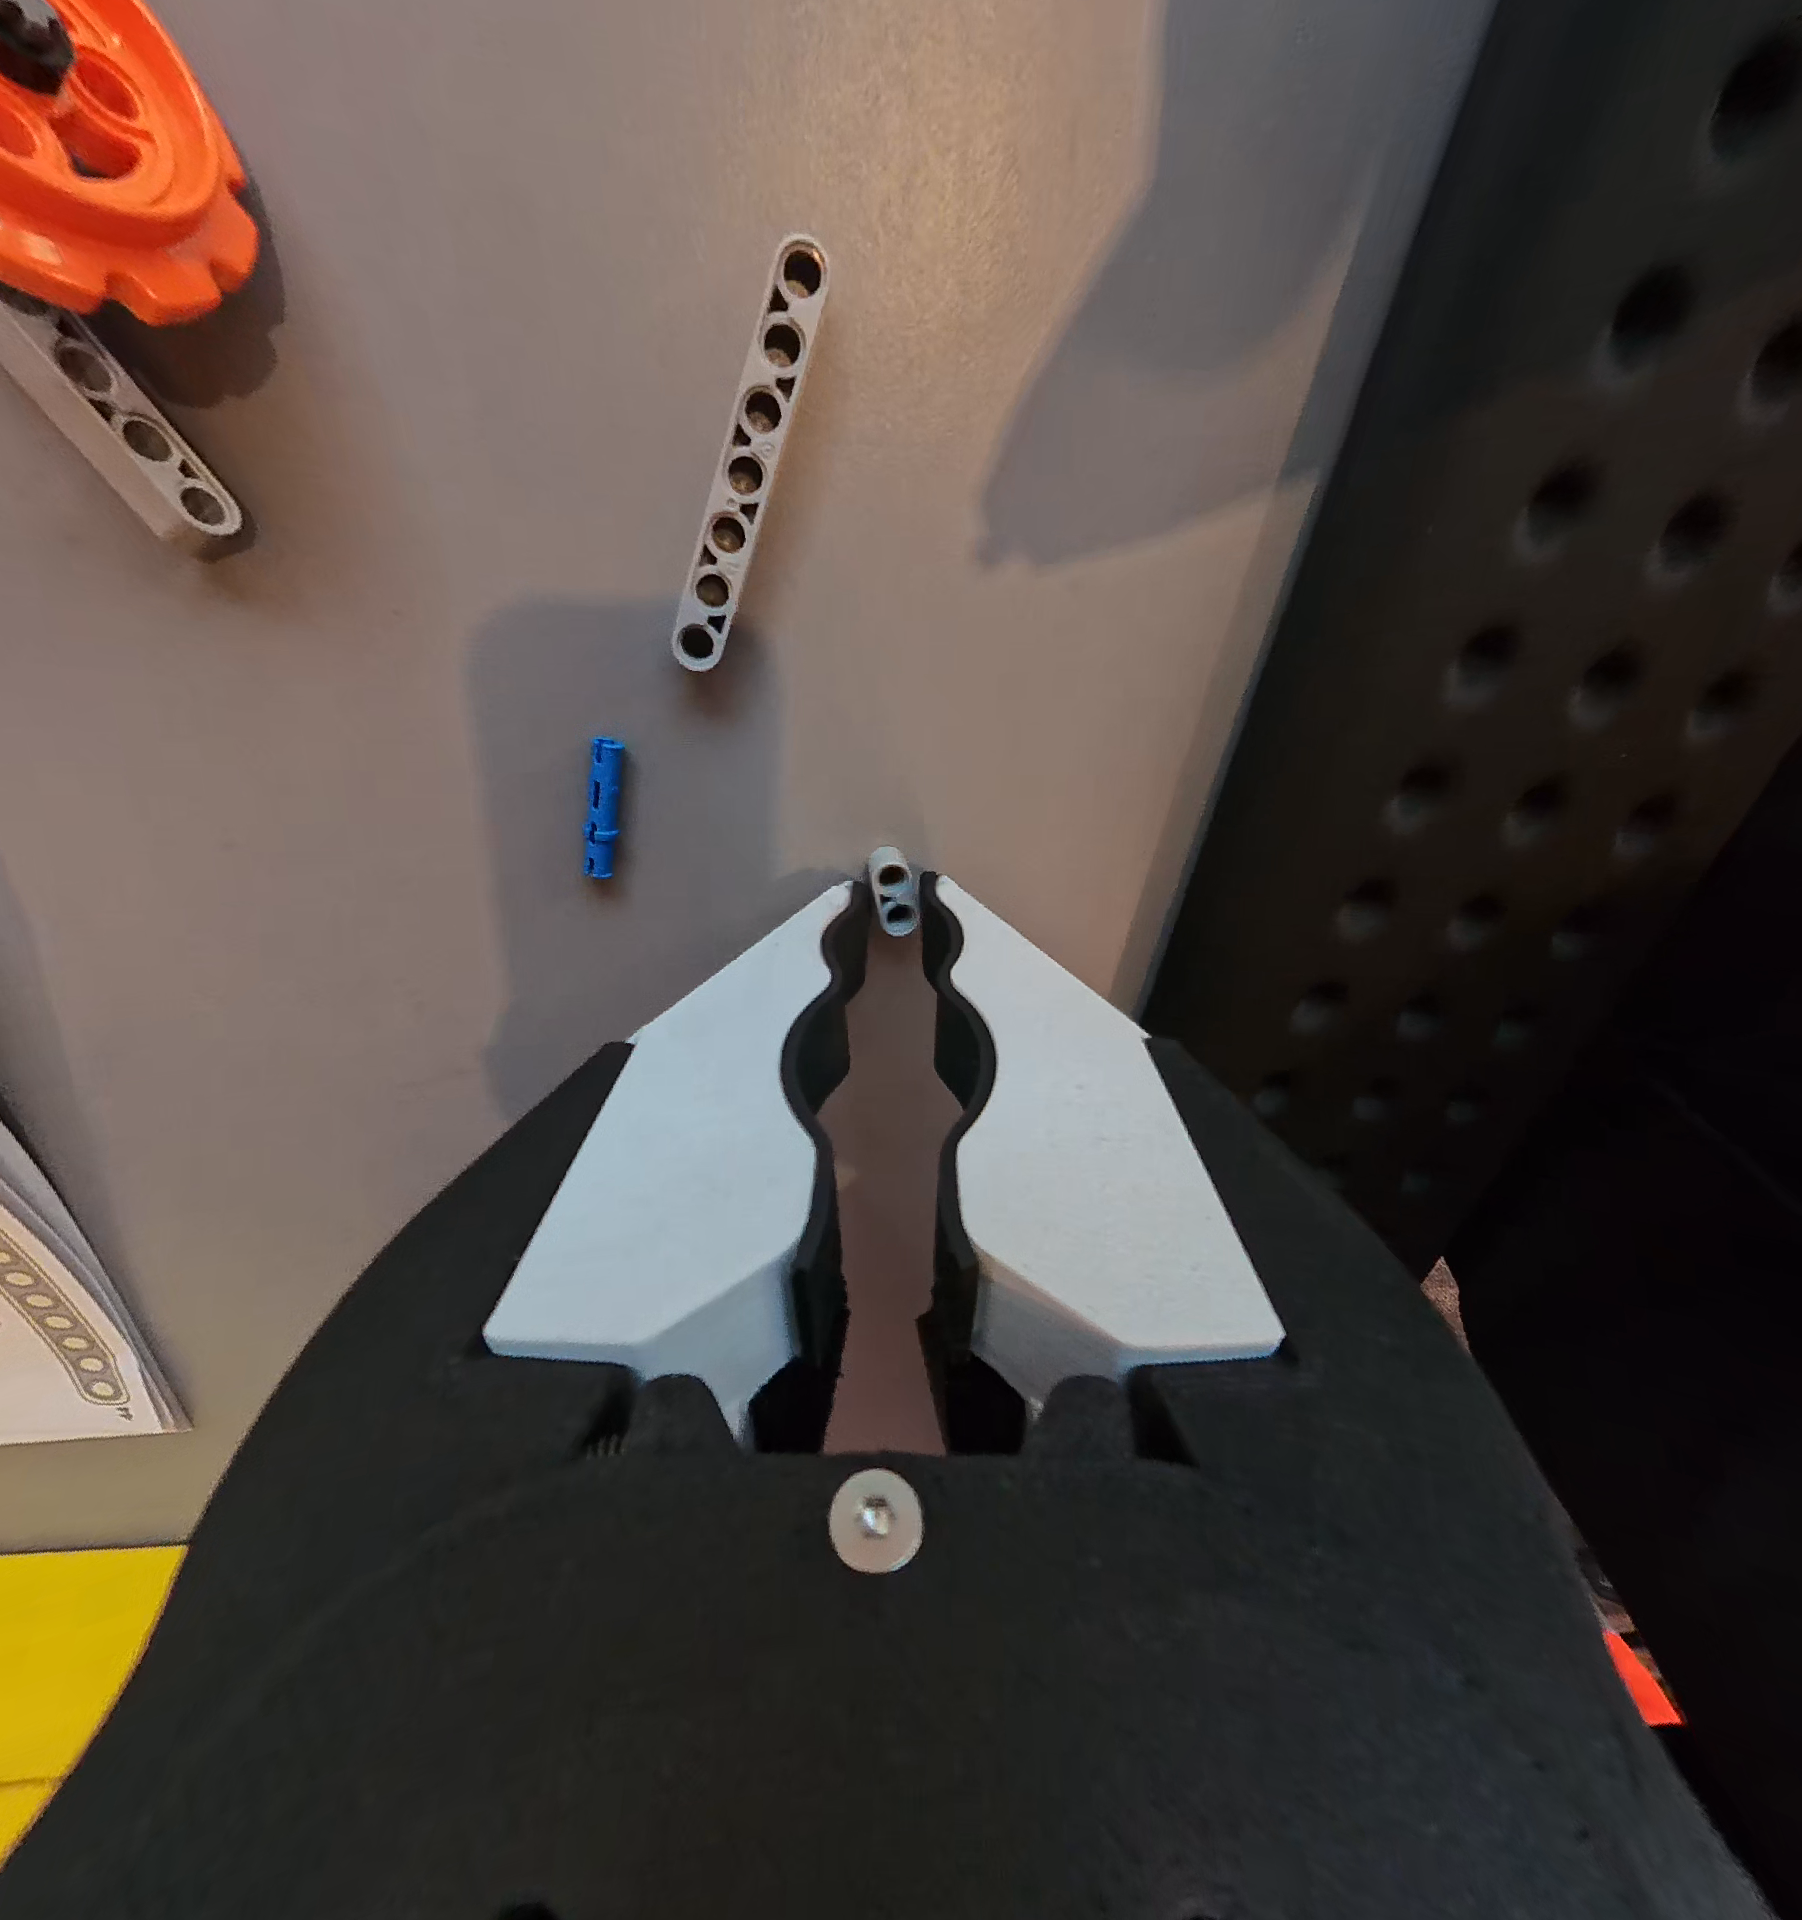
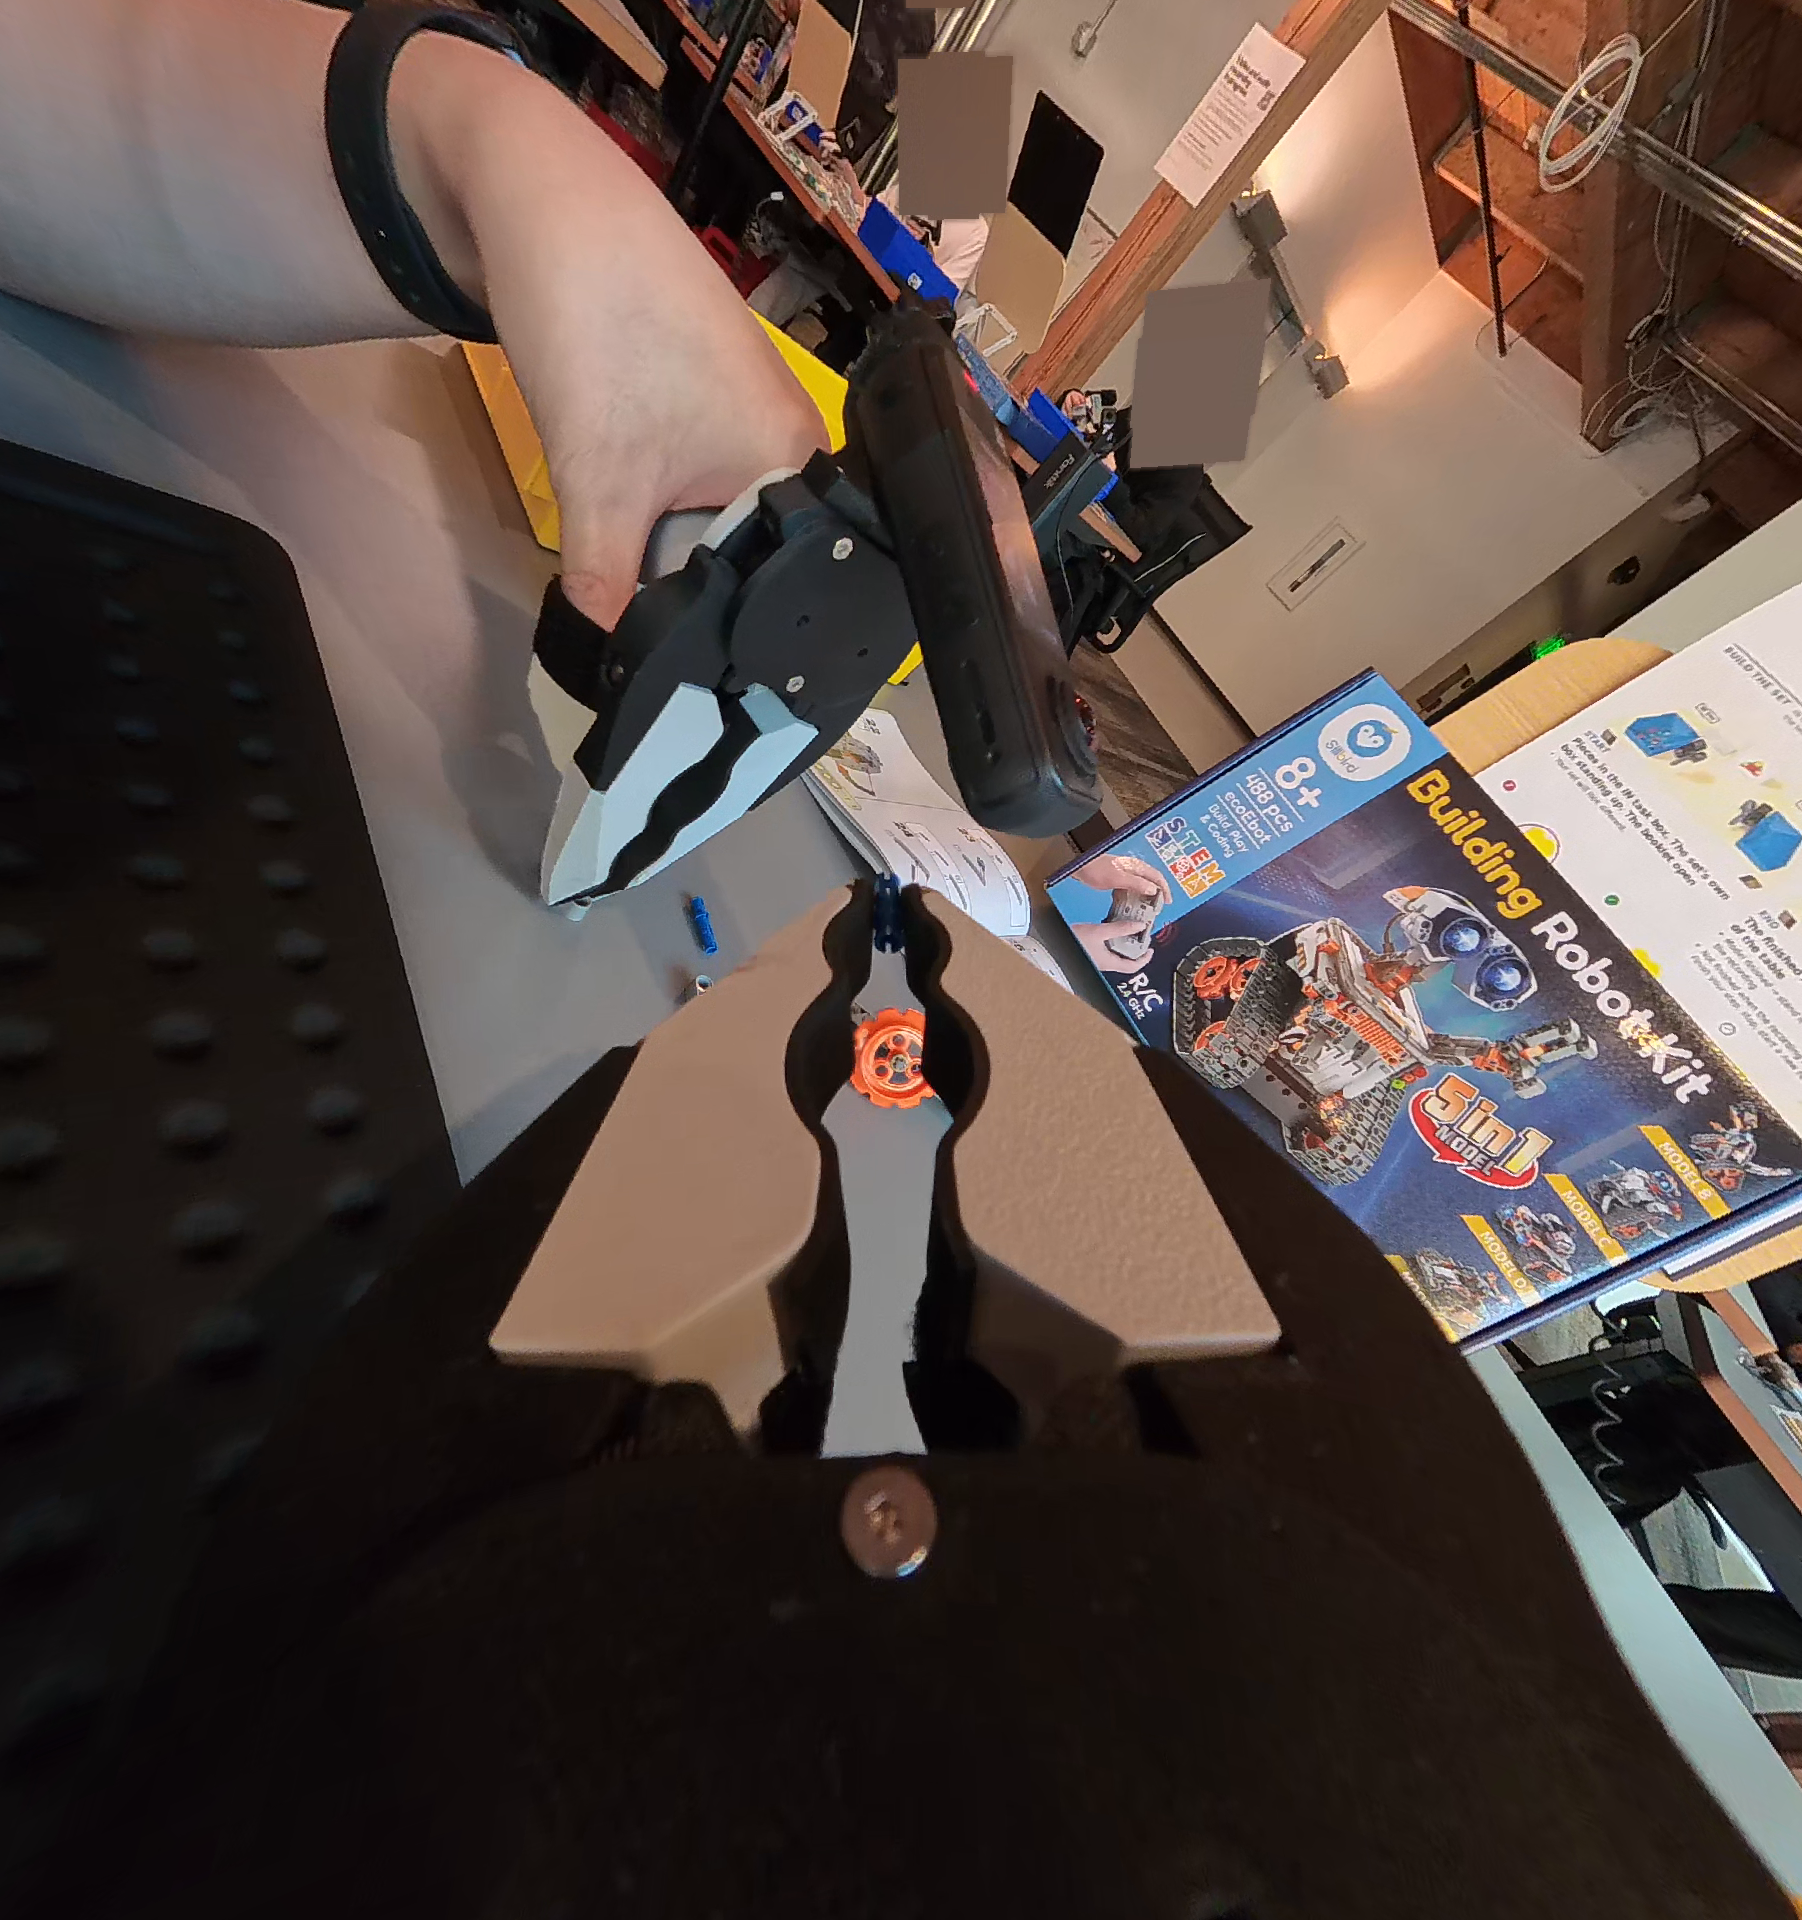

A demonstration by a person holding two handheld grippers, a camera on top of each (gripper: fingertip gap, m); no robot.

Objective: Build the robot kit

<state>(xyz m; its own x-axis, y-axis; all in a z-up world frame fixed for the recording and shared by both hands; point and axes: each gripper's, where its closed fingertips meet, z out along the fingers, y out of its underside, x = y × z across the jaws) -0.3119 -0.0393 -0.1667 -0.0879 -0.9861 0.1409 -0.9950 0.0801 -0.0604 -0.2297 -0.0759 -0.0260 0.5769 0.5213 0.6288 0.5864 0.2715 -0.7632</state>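
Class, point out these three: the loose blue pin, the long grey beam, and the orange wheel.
blue pin point(image 1: 604, 808), left wrist view, mid-shaft.
long grey beam point(image 1: 749, 453), left wrist view, middle of its length.
orange wheel point(image 1: 97, 177), left wrist view, spoked face.

My left gripper point(image 1: 895, 902) has matt, finely grained black plastic and pale smooth fingers point(image 1: 731, 1122), with a shiny metal screw point(image 1: 876, 1522). It pinches a small grey plastic connector point(image 1: 894, 900). The table point(image 1: 409, 727) looks matt and smooth. The beam point(image 1: 751, 452) is dull grey plastic, the pin point(image 1: 604, 808) blue plastic, the wheel point(image 1: 86, 156) glossy orange plastic. My right gripper point(image 2: 886, 914) grips a blue plastic piece point(image 2: 885, 920). The box point(image 2: 1448, 997) is glossy printed card; the booklet point(image 2: 938, 852) is paper. The dimpled black mat point(image 2: 149, 831) looks matt.
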